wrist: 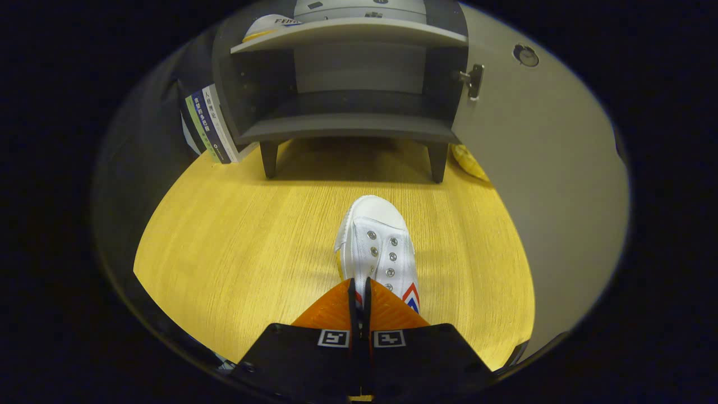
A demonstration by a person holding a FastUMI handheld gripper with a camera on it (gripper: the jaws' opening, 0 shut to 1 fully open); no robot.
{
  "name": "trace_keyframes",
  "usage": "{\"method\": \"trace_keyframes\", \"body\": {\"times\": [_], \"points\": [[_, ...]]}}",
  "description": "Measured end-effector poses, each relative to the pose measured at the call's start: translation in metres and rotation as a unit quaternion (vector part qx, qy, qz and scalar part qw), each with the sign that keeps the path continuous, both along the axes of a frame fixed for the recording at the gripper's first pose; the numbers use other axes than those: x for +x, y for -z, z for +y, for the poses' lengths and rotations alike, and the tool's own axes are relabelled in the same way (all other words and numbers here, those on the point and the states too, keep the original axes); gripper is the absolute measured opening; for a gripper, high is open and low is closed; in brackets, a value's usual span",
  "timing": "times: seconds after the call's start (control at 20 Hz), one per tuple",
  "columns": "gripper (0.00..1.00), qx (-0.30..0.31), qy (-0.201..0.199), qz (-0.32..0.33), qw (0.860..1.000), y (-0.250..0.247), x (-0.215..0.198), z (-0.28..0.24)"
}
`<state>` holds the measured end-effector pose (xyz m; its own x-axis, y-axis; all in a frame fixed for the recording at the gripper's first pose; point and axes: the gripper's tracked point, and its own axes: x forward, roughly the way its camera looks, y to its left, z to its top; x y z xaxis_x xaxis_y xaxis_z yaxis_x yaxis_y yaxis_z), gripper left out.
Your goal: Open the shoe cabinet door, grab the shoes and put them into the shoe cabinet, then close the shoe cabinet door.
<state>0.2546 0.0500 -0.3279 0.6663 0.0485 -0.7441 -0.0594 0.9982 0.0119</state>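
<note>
A white canvas shoe (377, 241) with metal eyelets and a red and blue chevron on its side points toe-first toward the cabinet. My gripper (359, 292) is shut on the shoe's rear part, with both fingers pressed close together on it. The shoe hangs over or rests on the yellow wooden tabletop (235, 247); I cannot tell which. Beyond it stands the dark grey shoe cabinet (348, 84) on short legs, its door (538, 168) swung open to the right. The lower shelf (348, 126) is bare. Another white shoe (269, 25) lies on the upper shelf.
Several books (207, 123) lean against the cabinet's left side. A yellow object (468, 160) lies by the cabinet's right leg, next to the open door. A metal hinge (474, 81) joins door and cabinet.
</note>
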Motion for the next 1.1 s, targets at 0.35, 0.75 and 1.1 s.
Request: {"method": "trace_keyframes", "body": {"times": [0.35,0.75,1.1], "points": [[0.02,0.016,-0.011,-0.109,0.994,-0.143,0.011,0.011],[0.02,0.004,-0.004,-0.235,0.972,-0.291,0.082,-0.002],[0.01,-0.026,0.029,-0.284,0.958,-0.36,0.181,-0.025]]}}
